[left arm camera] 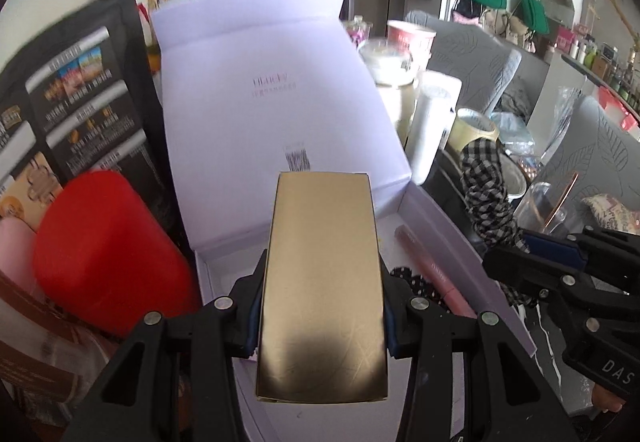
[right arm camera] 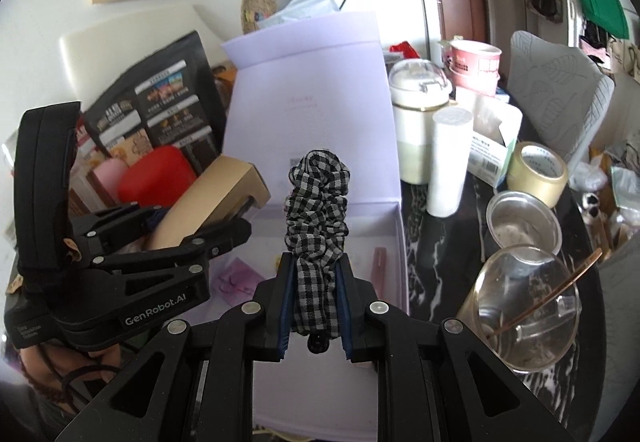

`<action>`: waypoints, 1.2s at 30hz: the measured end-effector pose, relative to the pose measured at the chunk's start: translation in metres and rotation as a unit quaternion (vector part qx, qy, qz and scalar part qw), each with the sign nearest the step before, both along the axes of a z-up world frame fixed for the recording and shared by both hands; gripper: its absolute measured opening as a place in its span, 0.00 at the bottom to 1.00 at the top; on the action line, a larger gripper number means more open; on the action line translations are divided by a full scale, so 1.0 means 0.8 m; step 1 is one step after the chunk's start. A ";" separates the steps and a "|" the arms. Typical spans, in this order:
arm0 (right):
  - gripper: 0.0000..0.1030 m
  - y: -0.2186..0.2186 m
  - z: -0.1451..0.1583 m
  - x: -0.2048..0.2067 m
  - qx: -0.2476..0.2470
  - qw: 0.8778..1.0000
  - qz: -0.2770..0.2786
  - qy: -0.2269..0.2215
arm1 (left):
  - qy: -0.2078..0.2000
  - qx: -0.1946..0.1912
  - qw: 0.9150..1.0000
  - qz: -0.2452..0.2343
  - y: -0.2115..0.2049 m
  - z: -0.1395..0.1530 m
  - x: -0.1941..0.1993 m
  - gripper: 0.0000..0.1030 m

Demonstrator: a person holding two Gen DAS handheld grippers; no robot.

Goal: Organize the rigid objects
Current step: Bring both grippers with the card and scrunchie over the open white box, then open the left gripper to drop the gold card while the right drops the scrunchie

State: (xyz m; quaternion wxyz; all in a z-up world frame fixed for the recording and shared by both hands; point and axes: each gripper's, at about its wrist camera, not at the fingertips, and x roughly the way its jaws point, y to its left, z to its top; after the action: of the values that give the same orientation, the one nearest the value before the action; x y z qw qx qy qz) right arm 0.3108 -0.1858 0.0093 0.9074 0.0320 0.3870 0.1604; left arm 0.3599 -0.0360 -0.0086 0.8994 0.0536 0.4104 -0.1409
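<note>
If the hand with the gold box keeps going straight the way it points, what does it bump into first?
Probably the open lavender box: the left gripper, shut on the gold box, aims down at its floor near the upright lid. Depth is hard to judge.

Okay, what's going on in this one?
A person is tidying a cluttered table with a handheld gripper in each hand. The left gripper is shut on a gold box, held over the open lavender box. The right gripper is shut on a checked scrunchie, also over that box. A pink tube and a dotted item already lie inside. Neither held item has been set down yet.
</note>
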 end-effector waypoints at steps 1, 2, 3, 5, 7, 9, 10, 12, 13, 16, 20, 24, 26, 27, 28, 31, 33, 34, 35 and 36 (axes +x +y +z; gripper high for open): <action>0.19 0.000 -0.003 0.001 -0.003 1.000 -0.002 0.003 | 0.012 -0.001 1.000 0.000 0.000 -0.006 0.004 0.43; 0.19 -0.001 -0.006 0.003 -0.007 1.000 -0.004 0.007 | 0.019 0.000 1.000 0.000 -0.001 -0.010 0.005 0.43; 0.19 -0.001 -0.009 0.005 -0.011 1.000 -0.007 0.011 | 0.025 0.002 1.000 0.000 -0.002 -0.014 0.007 0.43; 0.19 -0.001 -0.015 0.009 -0.018 1.000 -0.010 0.019 | 0.033 0.007 0.999 0.002 -0.003 -0.021 0.010 0.43; 0.19 -0.002 -0.021 0.012 -0.019 0.999 -0.009 0.029 | 0.040 0.012 0.999 0.003 -0.004 -0.026 0.012 0.43; 0.19 -0.001 -0.028 0.016 -0.025 0.999 -0.011 0.038 | 0.048 0.015 0.999 0.004 -0.004 -0.033 0.014 0.43; 0.19 -0.001 -0.032 0.018 -0.029 0.999 -0.012 0.041 | 0.053 0.016 0.998 0.005 -0.004 -0.036 0.016 0.43; 0.19 0.001 -0.038 0.021 -0.033 0.998 -0.013 0.048 | 0.062 0.019 0.998 0.010 -0.002 -0.042 0.019 0.43; 0.19 0.002 -0.040 0.022 -0.035 0.998 -0.012 0.051 | 0.067 0.021 0.998 0.011 -0.001 -0.045 0.020 0.43; 0.19 0.006 -0.046 0.024 -0.042 0.998 -0.010 0.055 | 0.073 0.025 0.997 0.014 0.000 -0.050 0.022 0.43; 0.20 0.007 -0.056 0.029 -0.050 0.997 -0.015 0.065 | 0.083 0.029 0.996 0.019 -0.002 -0.056 0.028 0.43; 0.20 0.010 -0.064 0.033 -0.062 0.995 -0.021 0.073 | 0.090 0.038 0.995 0.028 -0.003 -0.061 0.031 0.43; 0.20 0.010 -0.065 0.033 -0.066 0.995 -0.023 0.074 | 0.096 0.038 0.994 0.030 -0.003 -0.062 0.032 0.43; 0.20 0.009 -0.065 0.033 -0.066 0.995 -0.025 0.075 | 0.102 0.038 0.994 0.031 -0.002 -0.063 0.033 0.43; 0.21 0.009 -0.065 0.032 -0.066 0.994 -0.026 0.077 | 0.107 0.037 0.993 0.032 -0.001 -0.064 0.034 0.43; 0.24 0.007 -0.063 0.032 -0.073 0.994 -0.035 0.078 | 0.120 0.040 0.991 0.036 -0.001 -0.066 0.035 0.45; 0.34 0.006 -0.062 0.032 -0.078 0.993 -0.041 0.077 | 0.114 0.048 0.991 0.042 -0.002 -0.062 0.034 0.46; 0.35 0.006 -0.061 0.031 -0.078 0.993 -0.041 0.077 | 0.111 0.050 0.992 0.045 -0.002 -0.059 0.033 0.46; 0.35 0.006 -0.061 0.031 -0.078 0.993 -0.041 0.078 | 0.107 0.051 0.992 0.047 -0.001 -0.057 0.031 0.48; 0.35 0.006 -0.060 0.031 -0.078 0.993 -0.042 0.078 | 0.105 0.049 0.992 0.048 0.000 -0.054 0.030 0.53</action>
State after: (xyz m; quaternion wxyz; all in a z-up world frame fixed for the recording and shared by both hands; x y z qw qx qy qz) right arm 0.3355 -0.1809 -0.0386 0.8802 -0.0105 0.4661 0.0888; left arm 0.3842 -0.0356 -0.0519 0.8534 0.0629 0.5108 -0.0820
